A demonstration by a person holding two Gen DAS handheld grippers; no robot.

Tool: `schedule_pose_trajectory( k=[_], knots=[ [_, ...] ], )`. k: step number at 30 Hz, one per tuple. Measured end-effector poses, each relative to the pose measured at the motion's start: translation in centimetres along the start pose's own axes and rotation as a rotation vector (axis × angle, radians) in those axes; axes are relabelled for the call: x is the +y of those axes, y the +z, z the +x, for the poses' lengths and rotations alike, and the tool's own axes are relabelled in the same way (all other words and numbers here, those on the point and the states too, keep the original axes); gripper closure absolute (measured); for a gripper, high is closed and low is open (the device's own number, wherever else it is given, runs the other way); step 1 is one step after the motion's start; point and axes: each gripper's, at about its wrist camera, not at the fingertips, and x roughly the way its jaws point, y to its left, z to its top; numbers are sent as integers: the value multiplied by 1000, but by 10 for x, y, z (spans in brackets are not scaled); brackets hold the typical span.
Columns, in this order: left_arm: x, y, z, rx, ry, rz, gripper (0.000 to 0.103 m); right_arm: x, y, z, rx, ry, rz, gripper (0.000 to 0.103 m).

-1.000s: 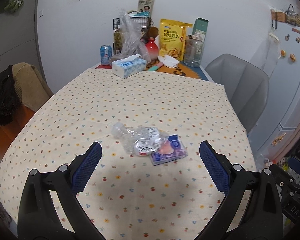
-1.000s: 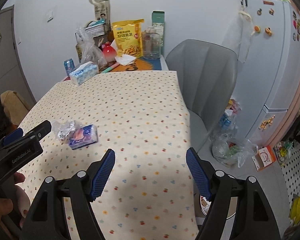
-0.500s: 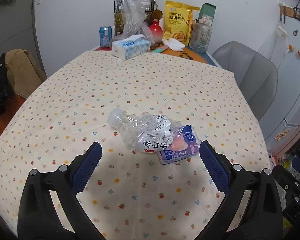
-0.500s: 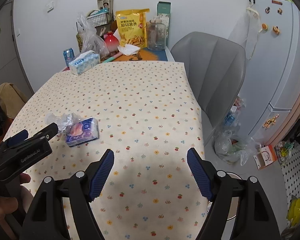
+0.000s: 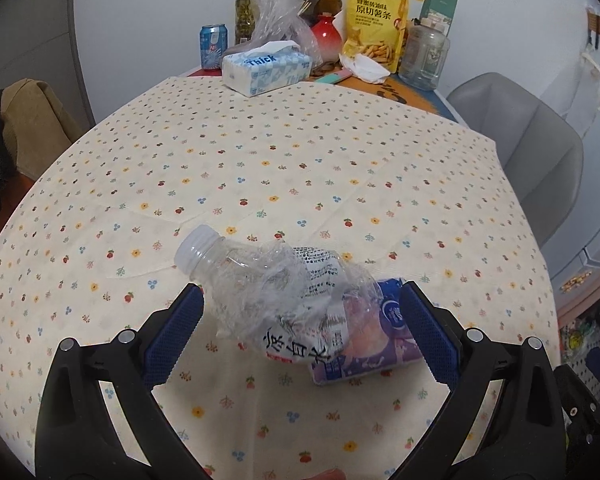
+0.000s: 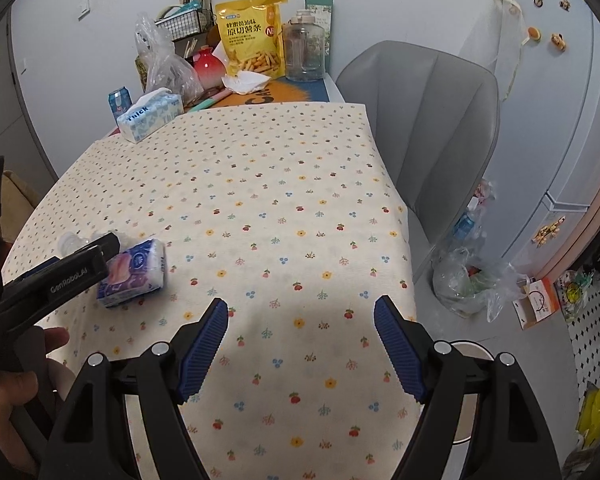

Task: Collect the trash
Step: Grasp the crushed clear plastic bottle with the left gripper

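Now we see the left gripper [image 5: 300, 334] with its blue-padded fingers [image 5: 172, 334] spread wide on either side of the crushed plastic bottle [image 5: 276, 300], which lies on the flowered tablecloth [image 5: 300, 168]; the bottle's white cap points past the left finger's tip, and its body sits between the two pads without either pressing on it. Just inside the right finger, touching the bottle's base, lies the purple tissue packet [image 5: 376, 340]. We see the right gripper [image 6: 300, 344] over bare cloth near the table's edge, fingers likewise spread and nothing between them; the packet [image 6: 134, 274] lies well off beyond its left finger, where the left tool's black tip reaches it. Far ahead of both sets of fingers stand a tissue box [image 5: 266, 68], a yellow snack bag [image 5: 380, 24] and a blue can [image 5: 213, 46].
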Motion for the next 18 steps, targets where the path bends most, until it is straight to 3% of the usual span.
schedule_pose_trajectory(
  k=[5, 18],
  knots=[
    [1, 1, 12, 16, 36, -10, 6, 4, 2, 7, 9, 11, -6, 29],
    [2, 2, 25, -3, 43, -20, 9, 14, 2, 18, 24, -7, -20, 29]
  ],
)
